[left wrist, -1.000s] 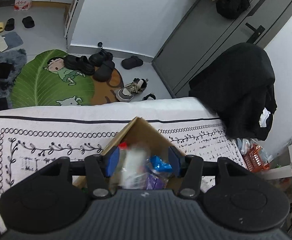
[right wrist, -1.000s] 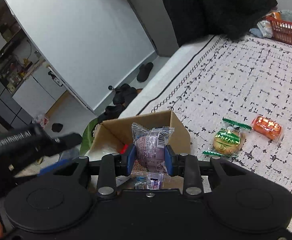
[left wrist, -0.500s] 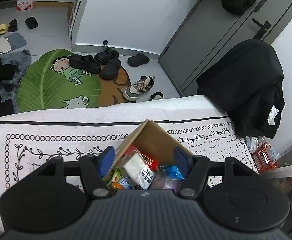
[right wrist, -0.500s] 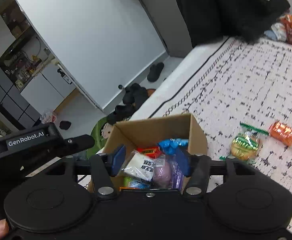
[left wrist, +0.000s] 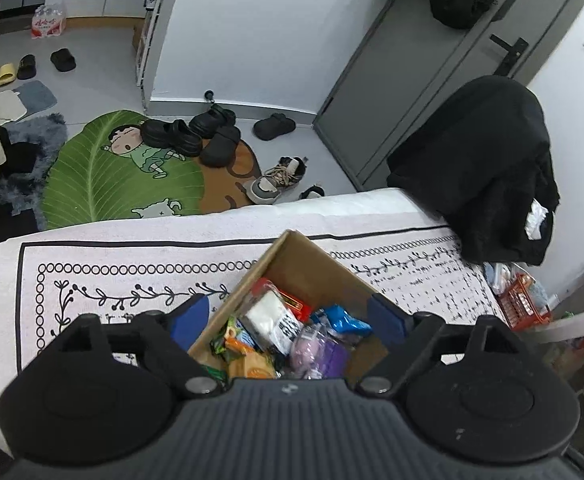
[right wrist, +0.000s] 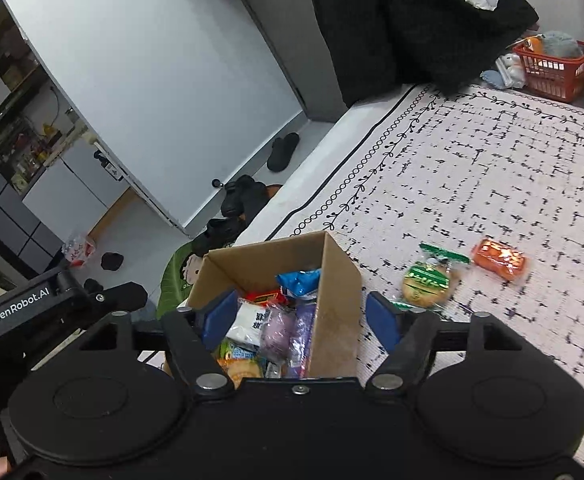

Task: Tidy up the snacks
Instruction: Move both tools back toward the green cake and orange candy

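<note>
I've got both grippers spread wide, nothing held: left gripper (left wrist: 287, 318) and right gripper (right wrist: 298, 320) hover over the square cardboard box (right wrist: 338, 280), full of crinkly wrapped snacks (right wrist: 275, 328). On the woven patterned cloth (right wrist: 492, 168): round green-wrapped cake (right wrist: 428, 280), glossy orange packet (right wrist: 500, 258).

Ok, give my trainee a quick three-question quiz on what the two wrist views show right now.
1. True or false: both grippers are open.
2. How many snacks lie on the cloth outside the cardboard box?
3. Which colour is the packet farthest from the box: A orange, B blue, C purple?

Key:
1. True: left gripper and right gripper hold nothing.
2. Two: the green-wrapped cake and the orange packet.
3. A.
</note>
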`<move>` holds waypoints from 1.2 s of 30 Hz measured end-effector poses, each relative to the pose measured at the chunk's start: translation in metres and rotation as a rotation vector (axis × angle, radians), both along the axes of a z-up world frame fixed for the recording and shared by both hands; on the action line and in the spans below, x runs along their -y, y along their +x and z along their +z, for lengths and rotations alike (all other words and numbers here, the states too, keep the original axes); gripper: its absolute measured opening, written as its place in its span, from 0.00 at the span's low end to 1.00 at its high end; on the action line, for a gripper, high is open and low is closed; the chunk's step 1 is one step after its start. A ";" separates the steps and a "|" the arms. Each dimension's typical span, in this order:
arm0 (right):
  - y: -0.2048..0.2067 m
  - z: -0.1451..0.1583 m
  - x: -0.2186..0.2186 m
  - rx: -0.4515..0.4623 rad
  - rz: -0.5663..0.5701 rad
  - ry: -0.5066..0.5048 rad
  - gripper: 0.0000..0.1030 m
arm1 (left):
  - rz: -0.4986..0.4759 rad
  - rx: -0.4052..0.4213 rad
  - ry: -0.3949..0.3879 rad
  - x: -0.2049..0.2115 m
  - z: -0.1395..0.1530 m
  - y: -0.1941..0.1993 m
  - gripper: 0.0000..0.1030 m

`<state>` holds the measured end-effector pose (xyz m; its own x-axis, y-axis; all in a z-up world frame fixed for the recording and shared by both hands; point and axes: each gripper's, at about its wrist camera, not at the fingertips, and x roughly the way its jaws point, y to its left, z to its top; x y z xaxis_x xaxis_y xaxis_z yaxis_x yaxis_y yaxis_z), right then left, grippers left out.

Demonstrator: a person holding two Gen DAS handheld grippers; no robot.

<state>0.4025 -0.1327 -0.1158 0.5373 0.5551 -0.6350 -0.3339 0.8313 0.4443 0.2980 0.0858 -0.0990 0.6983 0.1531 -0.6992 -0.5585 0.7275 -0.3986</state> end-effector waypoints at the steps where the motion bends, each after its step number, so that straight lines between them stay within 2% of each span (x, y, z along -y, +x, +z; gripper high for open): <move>1: -0.002 0.002 0.003 0.004 0.003 0.001 0.75 | -0.006 -0.012 0.005 0.003 0.002 -0.001 0.86; 3: -0.004 0.005 0.008 0.014 0.018 0.011 0.78 | -0.016 -0.049 0.036 0.010 0.008 -0.001 0.88; 5: -0.007 0.009 0.011 0.026 0.024 0.016 0.79 | -0.029 -0.041 0.057 0.018 0.015 -0.006 0.90; 10: -0.013 0.016 0.022 0.049 0.031 0.022 0.89 | -0.028 -0.014 0.099 0.033 0.030 -0.020 1.00; 23: -0.026 0.029 0.060 0.088 0.023 0.043 0.96 | -0.009 0.018 0.131 0.059 0.048 -0.053 1.00; 25: -0.027 0.031 0.067 0.095 0.017 0.048 1.00 | -0.014 0.020 0.135 0.065 0.050 -0.057 1.00; 36: -0.021 0.033 0.105 0.072 -0.043 0.080 1.00 | -0.062 0.018 0.163 0.095 0.057 -0.060 1.00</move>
